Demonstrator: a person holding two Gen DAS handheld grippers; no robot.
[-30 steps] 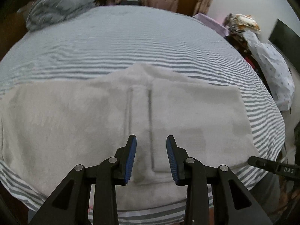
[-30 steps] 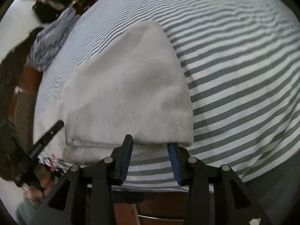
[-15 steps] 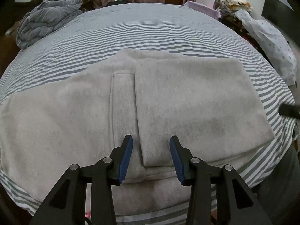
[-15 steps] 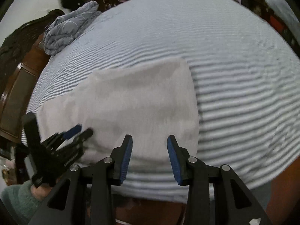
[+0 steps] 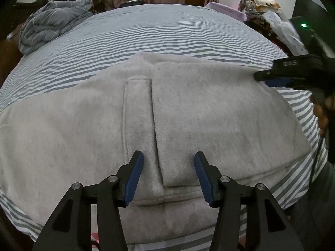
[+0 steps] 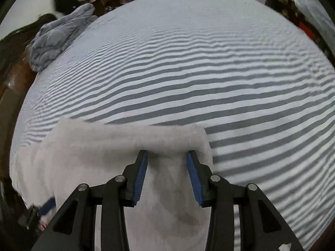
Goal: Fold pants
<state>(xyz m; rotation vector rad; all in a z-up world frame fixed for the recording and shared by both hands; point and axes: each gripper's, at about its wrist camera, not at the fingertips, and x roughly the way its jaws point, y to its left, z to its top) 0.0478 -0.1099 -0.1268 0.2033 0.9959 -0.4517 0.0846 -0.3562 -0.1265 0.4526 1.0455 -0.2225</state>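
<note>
Striped bed (image 5: 167, 33) carries the grey pants (image 5: 209, 113), folded, lying along its near edge, filling more of the left view than a second ago. Left gripper (image 5: 168, 175) sits lower over the fold's corner at 6 o'clock, jaws opening, nothing pinched. Right gripper (image 6: 167, 174) has swung across from the bed edge onto the pants, jaws apart, unchanged, cloth between them but unclamped; it now shows at 3 o'clock in the left view.
</note>
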